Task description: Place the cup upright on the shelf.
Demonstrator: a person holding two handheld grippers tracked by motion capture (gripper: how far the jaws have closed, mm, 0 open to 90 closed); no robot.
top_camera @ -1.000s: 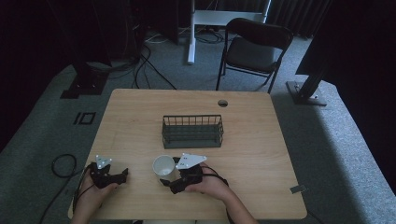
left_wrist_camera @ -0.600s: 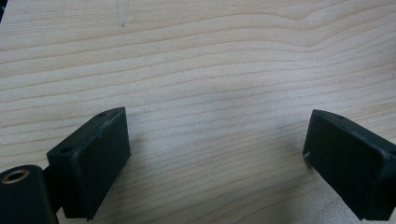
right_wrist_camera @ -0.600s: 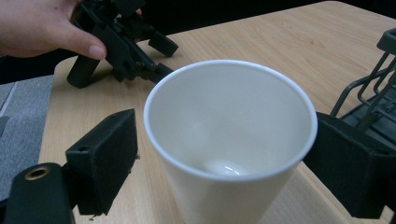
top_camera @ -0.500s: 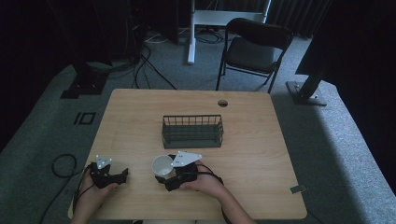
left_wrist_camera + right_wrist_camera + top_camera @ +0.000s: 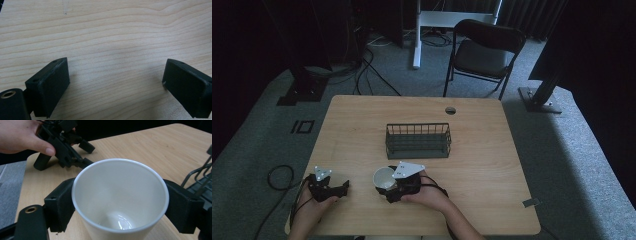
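Broad wooden counter (image 5: 492, 165), mostly bare, with a dark wire basket (image 5: 418, 141) standing near its middle. Judged from the grip: grasp step in hand, a white paper cup (image 5: 383, 179) taken up at the near edge, just left of centre. Next move probably a lift and a carry toward the basket, the only receptacle around; calls for a steady squeeze so the thin wall does not buckle, and enough height to pass the far wire rim. Plenty of open room between cup and basket, and wide bare wood to the right. Close to the near edge, though, so little margin toward the person.

Right tool (image 5: 120, 212) closed on the cup, one jaw pressed to each side of the wall below the rim, cup upright and empty. Left tool (image 5: 116, 82) spread wide with nothing between the jaws, low over bare wood at the near left corner, well apart from the cup
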